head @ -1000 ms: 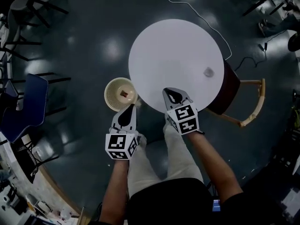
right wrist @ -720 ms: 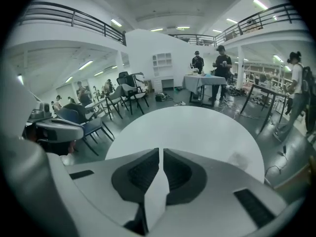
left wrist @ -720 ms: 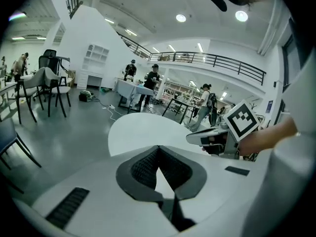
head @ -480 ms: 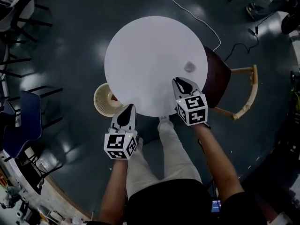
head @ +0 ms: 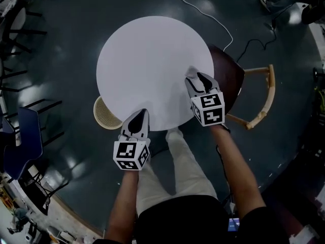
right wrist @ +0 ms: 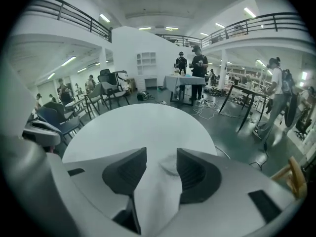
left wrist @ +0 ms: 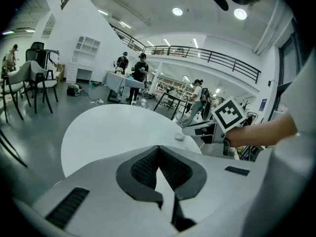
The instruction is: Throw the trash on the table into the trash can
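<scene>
right hand-held gripper (right wrist: 161, 151): jaws have just been opening and now stand well apart, gripping nothing; the crumpled trash (right wrist: 170, 165) lies on the table (head: 147, 60) between them, nearer the right-hand pad; can't tell if it touches that pad; head view puts the tips over the table's right side, right at the trash; a second ago this gripper was closed at the table's near edge, with the trash well apart from it further right; half a second ago the tips were just short of the trash, jaws together

left hand-held gripper (left wrist: 158, 148): jaw tips meet, nothing held; only bare table shows through the gap lower down; tips hang over the table's near edge; a second ago they were over the floor, just beside the trash can (head: 101, 117); its own view also catches the right gripper and the trash across the table

trash can: on the floor at the table's near-left, now partly covered by the table edge in the head view; a second ago it was fully in view, with a small brown item inside

chair (head: 231, 80): dark red seat, pale wooden frame, tucked at the table's right, just beyond the right gripper; table sits further left in the head view than before
</scene>
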`<act>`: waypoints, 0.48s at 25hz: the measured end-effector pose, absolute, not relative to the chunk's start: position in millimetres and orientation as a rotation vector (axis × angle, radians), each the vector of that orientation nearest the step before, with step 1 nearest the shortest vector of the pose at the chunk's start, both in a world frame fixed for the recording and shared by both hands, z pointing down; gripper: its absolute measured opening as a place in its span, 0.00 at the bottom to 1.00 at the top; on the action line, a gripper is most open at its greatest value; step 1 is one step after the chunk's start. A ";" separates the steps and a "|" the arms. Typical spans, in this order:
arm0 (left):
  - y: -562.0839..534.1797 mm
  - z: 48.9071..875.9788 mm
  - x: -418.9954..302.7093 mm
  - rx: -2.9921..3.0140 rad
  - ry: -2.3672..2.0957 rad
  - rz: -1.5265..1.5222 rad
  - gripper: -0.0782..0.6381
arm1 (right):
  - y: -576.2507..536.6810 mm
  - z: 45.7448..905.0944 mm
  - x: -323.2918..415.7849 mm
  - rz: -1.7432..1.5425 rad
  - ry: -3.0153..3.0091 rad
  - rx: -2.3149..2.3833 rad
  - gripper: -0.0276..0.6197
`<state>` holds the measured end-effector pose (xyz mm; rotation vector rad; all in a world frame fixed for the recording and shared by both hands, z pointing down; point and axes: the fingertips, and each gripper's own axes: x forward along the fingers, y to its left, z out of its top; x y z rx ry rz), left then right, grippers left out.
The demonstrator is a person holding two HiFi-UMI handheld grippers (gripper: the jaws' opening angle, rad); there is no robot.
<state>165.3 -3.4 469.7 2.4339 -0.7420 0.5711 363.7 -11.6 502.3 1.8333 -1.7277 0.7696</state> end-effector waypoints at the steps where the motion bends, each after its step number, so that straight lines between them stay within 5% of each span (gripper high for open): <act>1: -3.2 472.0 168.9 2.431 -0.739 0.573 0.12 | -13.6 506.3 370.4 0.762 -1.713 1.833 0.33; 12: -5.9 492.4 181.6 2.438 -0.711 0.641 0.12 | -24.4 555.6 391.7 0.802 -1.630 1.798 0.39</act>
